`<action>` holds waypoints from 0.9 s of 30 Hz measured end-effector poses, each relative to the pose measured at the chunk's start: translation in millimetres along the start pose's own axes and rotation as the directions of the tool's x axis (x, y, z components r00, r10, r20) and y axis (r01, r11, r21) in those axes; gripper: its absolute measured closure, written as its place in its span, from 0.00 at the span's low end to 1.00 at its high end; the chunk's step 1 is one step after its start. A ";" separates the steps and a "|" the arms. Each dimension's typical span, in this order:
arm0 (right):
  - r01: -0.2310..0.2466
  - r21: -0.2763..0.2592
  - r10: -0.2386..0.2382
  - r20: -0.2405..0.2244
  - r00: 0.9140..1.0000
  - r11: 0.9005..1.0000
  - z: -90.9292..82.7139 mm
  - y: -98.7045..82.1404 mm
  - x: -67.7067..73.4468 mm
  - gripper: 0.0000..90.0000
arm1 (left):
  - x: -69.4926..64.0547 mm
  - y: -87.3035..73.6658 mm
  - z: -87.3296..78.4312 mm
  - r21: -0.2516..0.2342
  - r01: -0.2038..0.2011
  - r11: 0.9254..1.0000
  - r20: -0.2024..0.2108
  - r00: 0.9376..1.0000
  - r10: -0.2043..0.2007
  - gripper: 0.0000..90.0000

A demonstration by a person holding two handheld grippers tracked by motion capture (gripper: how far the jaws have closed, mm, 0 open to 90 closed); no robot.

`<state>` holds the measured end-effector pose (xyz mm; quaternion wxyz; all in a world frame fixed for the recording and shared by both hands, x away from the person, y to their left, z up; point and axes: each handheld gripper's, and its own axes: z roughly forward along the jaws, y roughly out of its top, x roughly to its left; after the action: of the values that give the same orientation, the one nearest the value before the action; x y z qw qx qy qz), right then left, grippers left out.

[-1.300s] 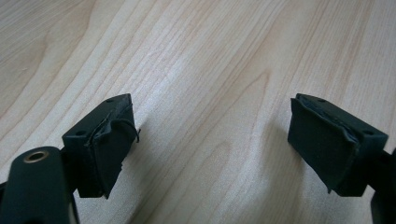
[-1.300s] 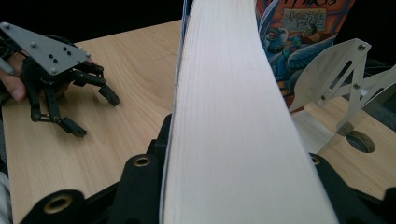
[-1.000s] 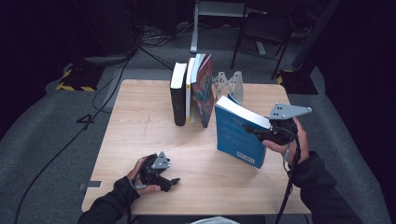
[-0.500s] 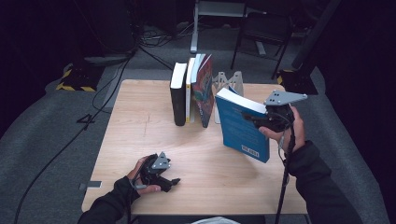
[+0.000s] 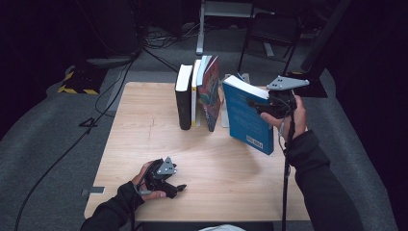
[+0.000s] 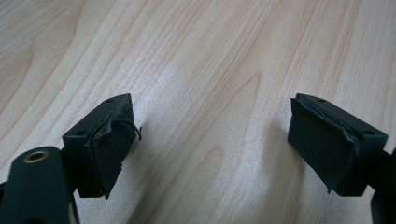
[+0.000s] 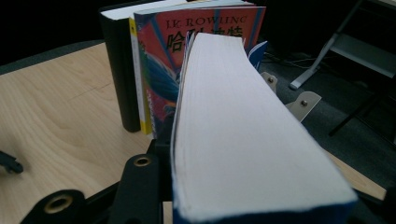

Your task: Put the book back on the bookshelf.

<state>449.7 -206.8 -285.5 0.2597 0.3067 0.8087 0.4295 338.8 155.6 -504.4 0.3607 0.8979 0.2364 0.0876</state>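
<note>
A thick blue book [image 5: 248, 120] hangs tilted above the table, and my right gripper [image 5: 257, 106] is shut on its upper edge. In the right gripper view its white page block [image 7: 243, 135] runs away from me toward a colourful book [image 7: 163, 70]. That colourful book [image 5: 210, 94] leans at the right end of an upright row with a yellow-edged book [image 5: 195, 91] and a black book [image 5: 184, 98]. My left gripper [image 5: 177, 188] rests on the table near the front edge. Its fingers [image 6: 105, 144] stand open over bare wood.
The wooden table [image 5: 144, 125] has bare surface in front of the row and on its left half. A metal bookend [image 7: 301, 105] stands behind the row's right end. Off the table's far side lie cables, a chair and a stand on the dark floor.
My right gripper has carried the blue book up and toward the back, closer to the row of books. The left gripper has stayed where it was.
</note>
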 end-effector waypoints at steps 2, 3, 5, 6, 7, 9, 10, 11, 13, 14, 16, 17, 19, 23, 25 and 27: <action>-0.012 0.001 0.012 0.015 1.000 1.000 4.8 3.0 -2.5 0.67 | 0.0 0.3 0.3 -0.001 -0.002 1.000 0.004 1.000 0.002 0.17; -0.016 0.001 0.016 0.024 1.000 1.000 7.9 4.8 -4.0 0.67 | 0.0 0.3 0.3 -0.001 -0.002 1.000 0.004 1.000 0.002 0.17; -0.021 0.002 0.021 0.027 0.999 1.000 10.4 6.4 -5.5 0.67 | -0.1 0.3 0.4 -0.001 -0.002 1.000 0.005 1.000 0.002 0.17; -0.023 -0.001 0.023 0.032 0.999 1.000 12.8 8.0 -7.0 0.67 | -0.1 0.3 0.4 -0.001 -0.003 1.000 0.005 1.000 0.003 0.17; -0.027 -0.003 0.027 0.037 0.999 1.000 14.9 9.7 -8.4 0.67 | -0.1 0.3 0.4 -0.001 -0.003 1.000 0.005 1.000 0.003 0.17; -0.027 -0.001 0.027 0.044 0.999 1.000 19.7 13.8 -11.2 0.67 | -0.2 0.4 0.4 -0.001 -0.003 1.000 0.005 1.000 0.003 0.17; -0.032 -0.003 0.032 0.048 0.998 0.999 21.9 15.5 -12.6 0.67 | -0.2 0.4 0.4 -0.001 -0.003 1.000 0.005 1.000 0.003 0.17; -0.038 -0.002 0.038 0.059 0.998 0.999 23.7 17.2 -13.8 0.67 | -0.1 0.4 0.4 0.000 -0.004 1.000 0.006 1.000 0.004 0.17; -0.041 -0.003 0.042 0.069 0.997 0.999 27.8 20.3 -16.7 0.67 | -0.2 0.4 0.4 0.000 -0.005 1.000 0.006 1.000 0.005 0.17; -0.047 -0.006 0.048 0.073 0.996 0.999 29.3 21.0 -17.4 0.67 | -0.2 0.4 0.4 -0.001 -0.005 1.000 0.007 1.000 0.005 0.17; -0.048 -0.009 0.049 0.087 0.995 0.999 34.2 23.1 -19.2 0.67 | -0.3 0.4 0.4 -0.001 -0.006 1.000 0.008 1.000 0.006 0.17; -0.052 -0.010 0.052 0.094 0.994 0.999 37.0 23.9 -20.5 0.67 | -0.3 0.4 0.5 -0.001 -0.006 1.000 0.008 1.000 0.006 0.17; -0.054 -0.007 0.054 0.098 0.994 0.999 39.4 25.1 -21.6 0.67 | -0.4 0.4 0.5 -0.001 -0.007 1.000 0.008 1.000 0.007 0.17; -0.068 -0.010 0.068 0.125 0.990 0.998 54.0 30.9 -26.3 0.67 | -0.6 0.4 0.5 -0.001 -0.008 1.000 0.011 1.000 0.008 0.17; -0.080 -0.013 0.081 0.131 0.988 0.997 61.1 31.7 -28.9 0.67 | -0.7 0.4 0.6 -0.002 -0.009 1.000 0.012 1.000 0.009 0.17; -0.100 -0.012 0.101 0.143 0.985 0.995 68.2 31.8 -31.8 0.67 | -0.7 0.4 0.6 -0.002 -0.009 1.000 0.013 1.000 0.009 0.17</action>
<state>526.5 -179.0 -287.2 0.2958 0.3765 0.7705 0.4208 338.5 154.7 -504.5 0.3625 0.8993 0.2299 0.0839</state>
